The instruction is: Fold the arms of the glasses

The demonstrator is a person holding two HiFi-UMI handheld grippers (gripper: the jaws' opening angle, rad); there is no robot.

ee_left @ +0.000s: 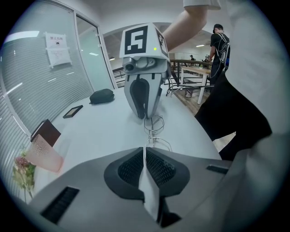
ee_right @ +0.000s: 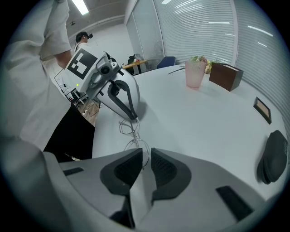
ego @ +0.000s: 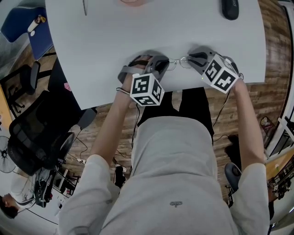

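Observation:
Thin wire-framed glasses [ego: 177, 63] lie near the front edge of the white table [ego: 138, 32], stretched between my two grippers. My left gripper [ego: 161, 64] is shut on the frame's left end; in the left gripper view the wire [ee_left: 154, 129] runs into the closed pads [ee_left: 156, 167]. My right gripper [ego: 195, 59] stands at the other end. In the right gripper view a lens rim [ee_right: 136, 145] passes between its pads [ee_right: 163, 170], which stand slightly apart and do not press on it. The folding of the arms is hidden by the jaws.
A black pouch [ego: 229, 8] lies at the table's far right. A pink cup [ee_right: 195, 74] with flowers and a brown box [ee_right: 226, 76] stand further off, a small dark frame [ee_right: 263, 108] lies flat. The table edge is just behind the grippers. An office chair [ego: 36, 133] stands left.

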